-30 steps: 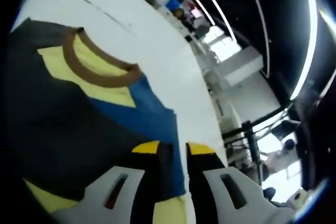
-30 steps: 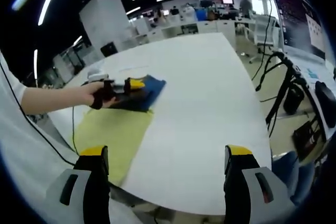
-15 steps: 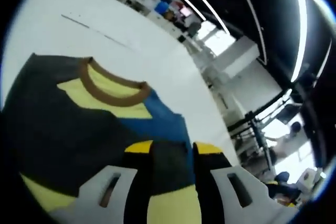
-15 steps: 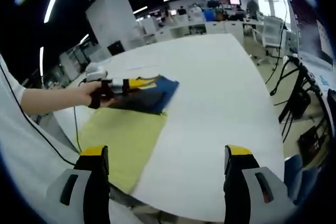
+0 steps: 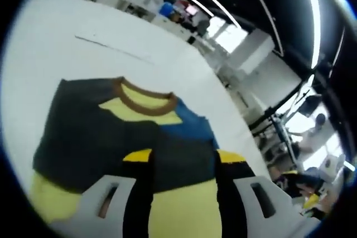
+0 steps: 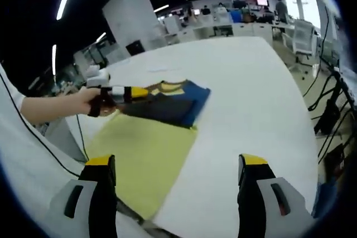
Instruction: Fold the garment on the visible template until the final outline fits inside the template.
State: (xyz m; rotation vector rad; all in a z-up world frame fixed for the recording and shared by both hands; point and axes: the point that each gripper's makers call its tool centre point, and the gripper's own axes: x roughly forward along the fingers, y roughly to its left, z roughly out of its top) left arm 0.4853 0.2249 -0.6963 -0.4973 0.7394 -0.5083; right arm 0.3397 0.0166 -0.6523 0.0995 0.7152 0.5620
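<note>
Garment on yellow template – left gripper and right gripper jaws wide

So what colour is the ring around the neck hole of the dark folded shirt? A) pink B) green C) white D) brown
D: in the left gripper view the collar of the dark grey, yellow and blue folded shirt is a brown band curving around the yellow patch at the neck.
</note>
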